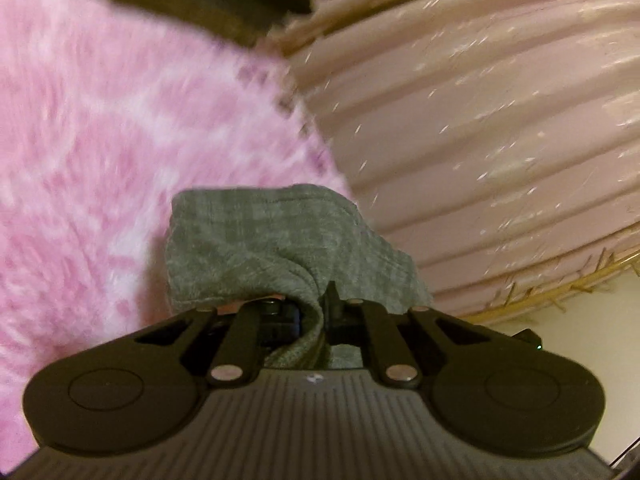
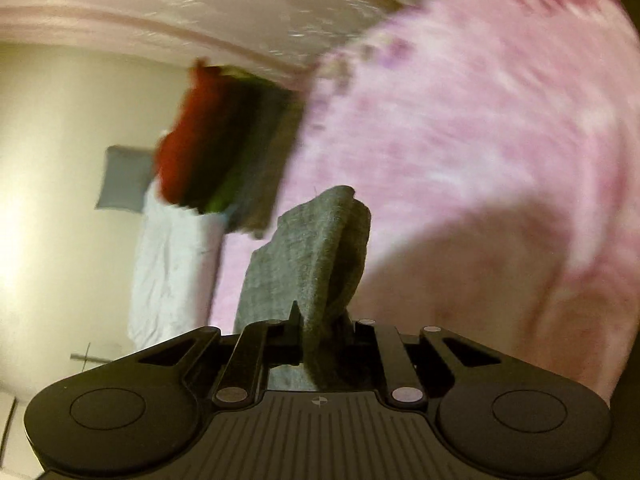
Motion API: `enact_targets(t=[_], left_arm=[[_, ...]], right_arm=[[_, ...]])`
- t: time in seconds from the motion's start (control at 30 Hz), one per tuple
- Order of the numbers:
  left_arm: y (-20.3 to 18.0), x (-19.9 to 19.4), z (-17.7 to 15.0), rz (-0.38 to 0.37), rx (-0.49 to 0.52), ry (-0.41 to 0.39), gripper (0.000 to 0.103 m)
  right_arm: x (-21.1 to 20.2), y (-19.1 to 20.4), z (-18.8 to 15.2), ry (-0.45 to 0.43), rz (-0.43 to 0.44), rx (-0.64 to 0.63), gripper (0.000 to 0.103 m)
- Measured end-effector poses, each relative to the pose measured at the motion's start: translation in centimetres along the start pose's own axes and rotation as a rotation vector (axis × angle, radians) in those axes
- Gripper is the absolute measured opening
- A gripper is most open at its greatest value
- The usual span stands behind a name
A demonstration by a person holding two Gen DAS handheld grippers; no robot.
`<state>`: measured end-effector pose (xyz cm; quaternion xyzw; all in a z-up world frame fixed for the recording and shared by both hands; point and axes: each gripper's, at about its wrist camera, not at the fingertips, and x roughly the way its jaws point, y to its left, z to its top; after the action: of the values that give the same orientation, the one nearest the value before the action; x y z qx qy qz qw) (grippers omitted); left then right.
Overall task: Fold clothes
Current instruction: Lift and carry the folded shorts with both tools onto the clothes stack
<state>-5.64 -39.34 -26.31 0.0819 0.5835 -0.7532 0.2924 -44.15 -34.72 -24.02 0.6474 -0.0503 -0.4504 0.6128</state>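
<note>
Above the pink fluffy blanket [image 1: 100,140], both grippers' fingers pinch edges of the grey garment [image 1: 276,248], lifted clear.

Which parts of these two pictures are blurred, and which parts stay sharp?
Left wrist view: the pink fluffy blanket and the pink pleated fabric are smeared, while the grey cloth in the left hand-held gripper is sharp. Right wrist view: the stack of clothes is blurred; the right hand-held gripper is crisp.
</note>
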Motion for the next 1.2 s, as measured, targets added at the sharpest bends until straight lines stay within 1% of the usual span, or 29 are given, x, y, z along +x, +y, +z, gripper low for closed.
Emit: enact_targets(t=[0.13, 0.2, 0.3, 0.37, 0.43, 0.53, 0.7, 0.83, 0.93, 1.07, 1.2], left_arm=[[-4.9, -5.1, 1.0, 0.042, 0.024, -0.112, 0.007], [-6.8, -7.1, 1.5, 0.069, 0.015, -0.167, 0.007], [-8.9, -8.5, 2.7, 0.116, 0.014, -0.246, 0.007], [-9.6, -8.6, 3.8, 0.13, 0.001, -0.3, 0.007], [-10.3, -7.8, 5.4, 0.146, -0.022, -0.364, 0.007], [-11.5, -5.6, 8.5, 0.163, -0.051, -0.453, 0.007], [-12.8, -2.0, 15.9, 0.188, -0.071, -0.586, 0.007], [-12.9, 0.0, 22.7, 0.219, -0.053, -0.675, 0.007], [-12.5, 1.3, 27.6, 0.247, -0.032, -0.706, 0.007], [-11.0, 3.1, 33.2, 0.302, -0.017, -0.706, 0.007], [-9.1, 4.6, 36.6, 0.35, -0.02, -0.688, 0.007]], right_arm=[[-1.2, 6.4, 0.8, 0.016, 0.054, -0.064, 0.012], [-0.6, 8.7, 1.6, 0.043, 0.077, -0.077, 0.012], [1.4, 11.4, 4.8, 0.112, 0.095, -0.127, 0.012], [2.8, 13.2, 7.0, 0.158, 0.107, -0.159, 0.012], [4.3, 15.0, 9.4, 0.203, 0.117, -0.193, 0.012], [7.3, 17.3, 14.9, 0.267, 0.123, -0.25, 0.012], [13.1, 22.3, 24.5, 0.332, 0.147, -0.361, 0.012], [18.4, 25.8, 31.5, 0.367, 0.193, -0.422, 0.012], [22.9, 28.0, 35.6, 0.377, 0.201, -0.455, 0.012], [28.6, 29.5, 39.4, 0.392, 0.201, -0.477, 0.012], [33.1, 28.9, 41.5, 0.419, 0.189, -0.454, 0.012]])
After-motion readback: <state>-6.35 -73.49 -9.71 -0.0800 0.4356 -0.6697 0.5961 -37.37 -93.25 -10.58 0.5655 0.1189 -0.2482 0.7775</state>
